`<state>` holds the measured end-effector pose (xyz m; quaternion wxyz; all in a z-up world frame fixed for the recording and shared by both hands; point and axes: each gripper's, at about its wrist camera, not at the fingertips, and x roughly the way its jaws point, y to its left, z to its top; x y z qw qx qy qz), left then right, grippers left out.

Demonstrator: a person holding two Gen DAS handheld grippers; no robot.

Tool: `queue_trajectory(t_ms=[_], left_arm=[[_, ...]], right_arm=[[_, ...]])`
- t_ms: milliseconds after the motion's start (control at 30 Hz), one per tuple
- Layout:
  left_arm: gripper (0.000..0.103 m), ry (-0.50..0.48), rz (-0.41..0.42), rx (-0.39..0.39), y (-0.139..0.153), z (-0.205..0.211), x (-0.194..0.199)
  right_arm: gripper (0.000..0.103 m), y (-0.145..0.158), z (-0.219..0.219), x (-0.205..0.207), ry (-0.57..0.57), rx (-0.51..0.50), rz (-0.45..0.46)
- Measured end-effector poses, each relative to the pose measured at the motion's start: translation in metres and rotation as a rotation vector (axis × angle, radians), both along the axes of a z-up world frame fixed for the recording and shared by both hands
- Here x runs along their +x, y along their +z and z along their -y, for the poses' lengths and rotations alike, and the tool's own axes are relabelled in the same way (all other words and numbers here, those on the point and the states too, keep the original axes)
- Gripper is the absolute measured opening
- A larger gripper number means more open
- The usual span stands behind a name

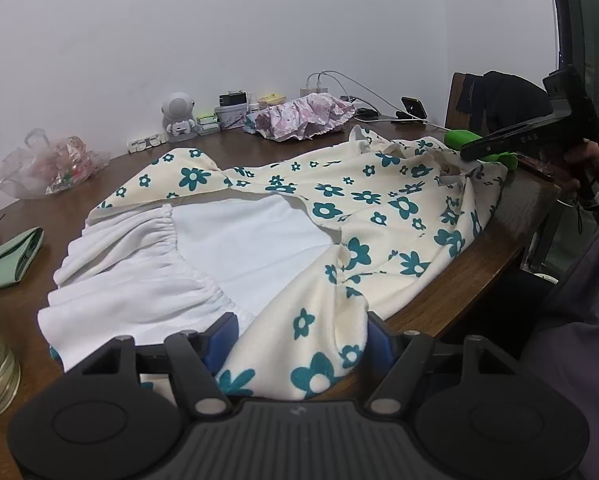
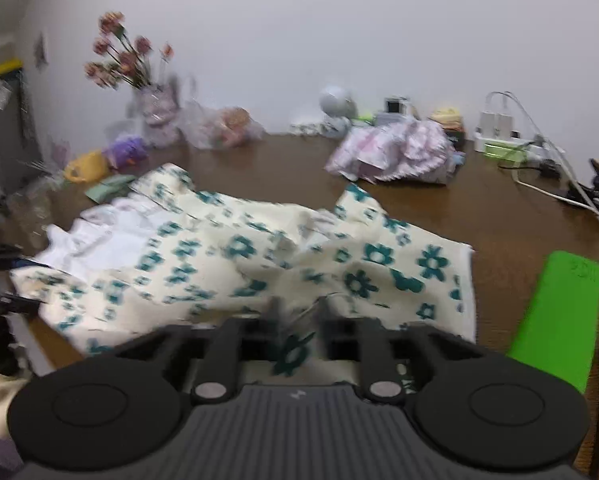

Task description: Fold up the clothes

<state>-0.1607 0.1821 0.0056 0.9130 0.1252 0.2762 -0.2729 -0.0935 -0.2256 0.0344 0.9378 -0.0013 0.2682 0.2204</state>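
fold dress (image 1: pixel 379 208) | left gripper (image 1: pixel 299 334) spread round hem, right gripper (image 2: pixel 297 316) spread, grip uncertain | pinch both corners firmly, lift evenly

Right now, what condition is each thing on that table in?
Floral dress: spread out, partly folded, white lining showing.
Left tongs: blue fingers either side of the dress hem; grip unclear.
Right tongs: at the dress's far end; grip unclear.
Pink garment: crumpled, unfolded.
Green cloth: folded flat.
Plastic bag: crumpled, lying on the table.
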Motion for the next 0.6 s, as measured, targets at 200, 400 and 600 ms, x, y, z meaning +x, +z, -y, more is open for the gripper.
queue_trajectory(t_ms=[200, 400, 600], left_arm=[[0.071, 0.005, -0.005, -0.009, -0.001, -0.002, 0.001], [0.073, 0.003, -0.005, -0.005, -0.001, -0.003, 0.003], [0.073, 0.011, 0.006, -0.016, -0.003, -0.004, -0.001]], right_arm=[[0.047, 0.01, 0.012, -0.03, 0.148, -0.031, 0.025], [0.042, 0.008, -0.031, -0.047, 0.388, -0.333, 0.121], [0.038, 0.002, -0.067, -0.031, 0.515, -0.626, 0.228]])
